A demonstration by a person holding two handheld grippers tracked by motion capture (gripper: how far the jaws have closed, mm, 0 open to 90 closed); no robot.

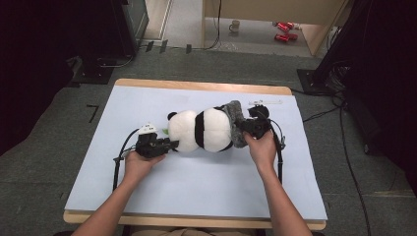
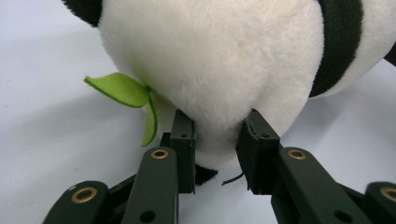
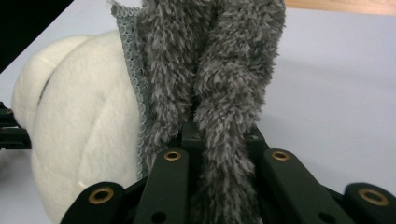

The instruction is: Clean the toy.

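my left tongs (image 1: 169,144) are clenched on the white plush of the panda (image 1: 201,130), pinching a fold of the round head end; in the left gripper view both black jaws press into the fur from either side, and a green felt leaf (image 2: 122,89) sticks out of the toy just beside the jaw on the left of that view. the panda lies on its side near the middle of the table (image 1: 147,187), on the pale blue sheet, its head toward my left hand (image 1: 137,164) and its rear toward my right hand (image 1: 262,147). a black band crosses its white body between the two grips.

my right tongs (image 1: 244,127) are clenched on the grey fuzzy garment (image 1: 236,123) that sits at the panda's rear end. in the right gripper view a thick fold of this grey pile runs straight up between the jaws, gripped tight, and a knitted grey edge shows where the fabric lies against the white plush. the grey cloth touches the toy's body; i cannot tell how far it wraps around.

both my forearms come in from the near edge of the table, one on each side of the toy, with a black cable (image 1: 118,162) trailing from each of the tongs. beyond the table's far edge, a mug (image 1: 235,25) and some red things (image 1: 284,30) lie on the floor, well apart from my work.
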